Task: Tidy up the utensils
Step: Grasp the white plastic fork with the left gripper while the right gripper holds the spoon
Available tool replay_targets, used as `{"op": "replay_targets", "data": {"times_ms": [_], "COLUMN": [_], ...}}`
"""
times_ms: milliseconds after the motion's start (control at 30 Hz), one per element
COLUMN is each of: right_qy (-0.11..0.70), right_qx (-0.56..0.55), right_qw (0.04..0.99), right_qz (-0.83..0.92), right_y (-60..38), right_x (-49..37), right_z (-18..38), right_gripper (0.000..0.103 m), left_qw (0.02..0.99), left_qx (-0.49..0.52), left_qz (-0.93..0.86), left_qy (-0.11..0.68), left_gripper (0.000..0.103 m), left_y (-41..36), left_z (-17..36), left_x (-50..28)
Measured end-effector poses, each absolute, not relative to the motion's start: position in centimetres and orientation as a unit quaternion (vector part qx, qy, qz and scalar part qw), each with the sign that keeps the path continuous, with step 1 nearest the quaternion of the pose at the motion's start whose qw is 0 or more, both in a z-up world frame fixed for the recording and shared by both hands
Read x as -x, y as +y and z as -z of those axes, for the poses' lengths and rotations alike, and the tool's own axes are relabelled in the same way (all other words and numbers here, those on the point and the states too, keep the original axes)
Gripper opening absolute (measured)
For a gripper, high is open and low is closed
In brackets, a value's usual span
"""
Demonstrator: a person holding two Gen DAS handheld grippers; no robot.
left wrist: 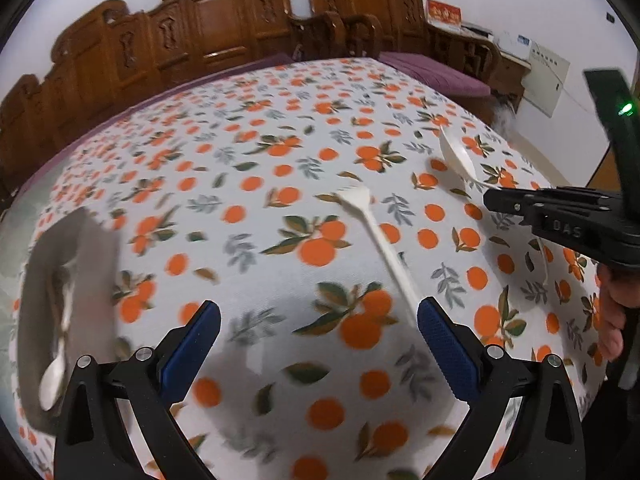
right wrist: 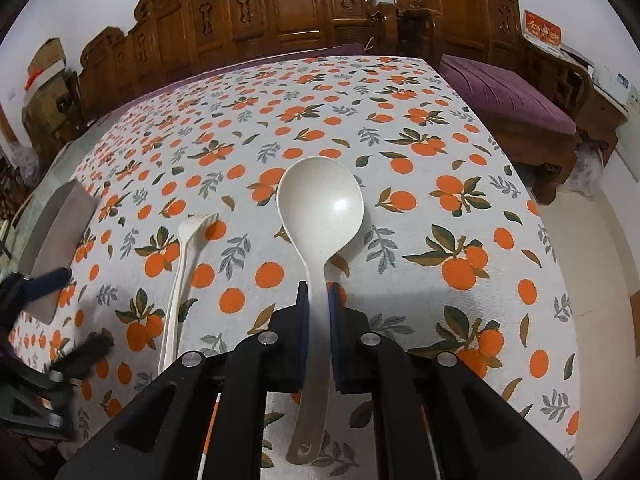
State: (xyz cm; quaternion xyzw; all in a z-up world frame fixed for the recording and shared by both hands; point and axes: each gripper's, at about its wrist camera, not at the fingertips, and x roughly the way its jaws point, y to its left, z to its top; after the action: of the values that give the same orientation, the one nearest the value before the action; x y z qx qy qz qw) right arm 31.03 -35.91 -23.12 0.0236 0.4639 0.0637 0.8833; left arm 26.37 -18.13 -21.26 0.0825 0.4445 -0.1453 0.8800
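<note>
Carved wooden benches (right wrist: 304, 4) with purple cushions stood behind a table whose cloth (right wrist: 400, 216), a matte weave printed with oranges and grey-green leaves, filled both views. The right gripper (right wrist: 318, 292) had its blue pads clamped on the neck of a white spoon (right wrist: 320, 200), a smooth, faintly speckled plastic piece with a deep round bowl and a flat handle pierced by a hanging hole. Its long axis ran straight along the fingers, bowl pointing away toward the benches.

Just left of the spoon lay a white plastic fork (right wrist: 180, 272), slim and flat, roughly parallel to it, tines toward the benches. A grey tray (left wrist: 76, 248) with low walls sat well left of the fork at the table's edge, already holding a smaller pale spoon (left wrist: 58, 360), blurred. The left gripper (left wrist: 318, 316) hovered wide and empty, ribbed blue pads apart, with the fork's handle end just inside its right finger; that hand looked the nearer one for the fork, whose shaft slanted away to the upper left from it.
</note>
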Motion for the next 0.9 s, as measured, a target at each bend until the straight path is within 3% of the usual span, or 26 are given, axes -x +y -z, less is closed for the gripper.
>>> {"op": "replay_targets", "data": {"times_ms": [367, 533, 633, 700, 900], "right_qy": [0.457, 0.457, 0.459, 0.460, 0.463], "right_qx": [-0.042, -0.037, -0.033, -0.030, -0.008], "right_qw": [0.886, 0.886, 0.885, 0.884, 0.882], "right_qz": [-0.064, -0.070, -0.073, -0.076, -0.090], "right_y": [-36.5, -36.0, -35.6, -35.3, -33.4], "right_x": [-31.1, -31.1, -31.2, -31.2, -30.9], "right_z": [22.8, 22.8, 22.9, 23.0, 23.2], "right_gripper": [0.011, 0.011, 0.011, 0.011, 0.011], "left_qw": [0.869, 0.863, 0.863, 0.863, 0.861], "left_qx": [-0.092, -0.088, -0.086, -0.084, -0.078], "left_qz": [0.147, 0.153, 0.162, 0.165, 0.155], "left_qy": [0.463, 0.474, 0.470, 0.470, 0.478], "left_gripper": [0.092, 0.064, 0.038, 0.011, 0.008], "left_y": [-22.7, -22.8, -22.5, -22.2, -20.1], "left_z": [23.3, 24.0, 23.8, 23.7, 23.5], "left_x": [-29.2, -29.4, -29.1, -29.1, -28.8]}}
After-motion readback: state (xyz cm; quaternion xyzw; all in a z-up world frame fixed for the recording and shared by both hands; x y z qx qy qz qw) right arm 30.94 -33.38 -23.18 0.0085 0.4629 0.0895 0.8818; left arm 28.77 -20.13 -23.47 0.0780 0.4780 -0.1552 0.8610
